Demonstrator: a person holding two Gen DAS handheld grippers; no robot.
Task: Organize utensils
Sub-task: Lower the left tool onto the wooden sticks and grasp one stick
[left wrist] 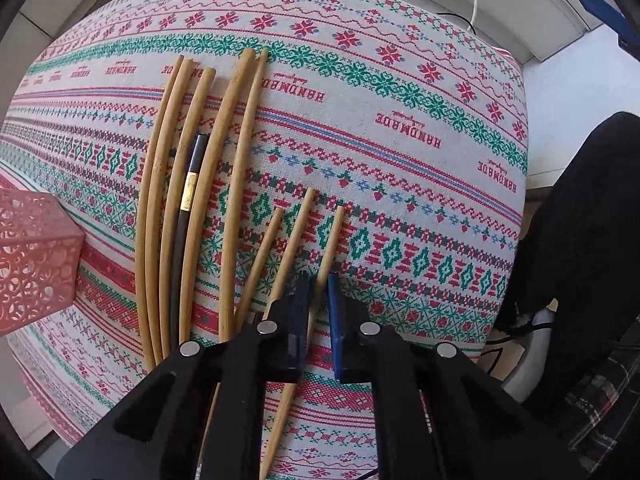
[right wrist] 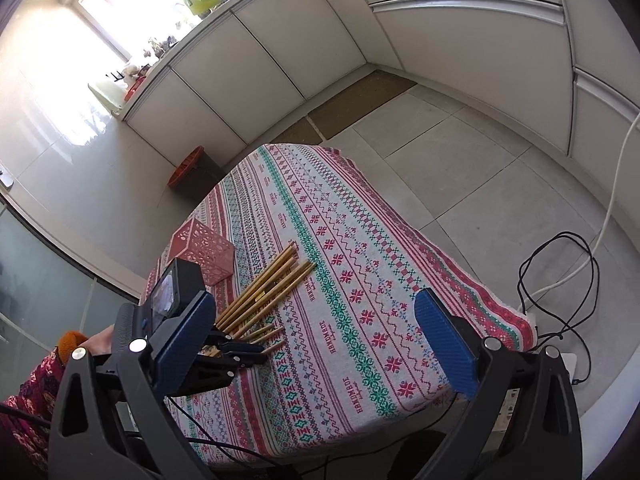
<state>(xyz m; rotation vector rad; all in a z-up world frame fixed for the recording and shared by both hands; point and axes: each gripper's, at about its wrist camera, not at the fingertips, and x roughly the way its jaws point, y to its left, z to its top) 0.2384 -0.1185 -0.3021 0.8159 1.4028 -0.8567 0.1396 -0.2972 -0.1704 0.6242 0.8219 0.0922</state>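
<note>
A short bamboo chopstick (left wrist: 328,248) is being pinched by the left tool (left wrist: 318,288) — clenched low so it can be lifted off the surface (left wrist: 400,160) toward the pink holder (left wrist: 32,256). The right tool (right wrist: 316,344) is being held released — above, waiting.

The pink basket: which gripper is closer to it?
Left. The left gripper is down on the chopsticks, just beside the pink basket. The right gripper hangs open above the table's near edge, farther back.
</note>
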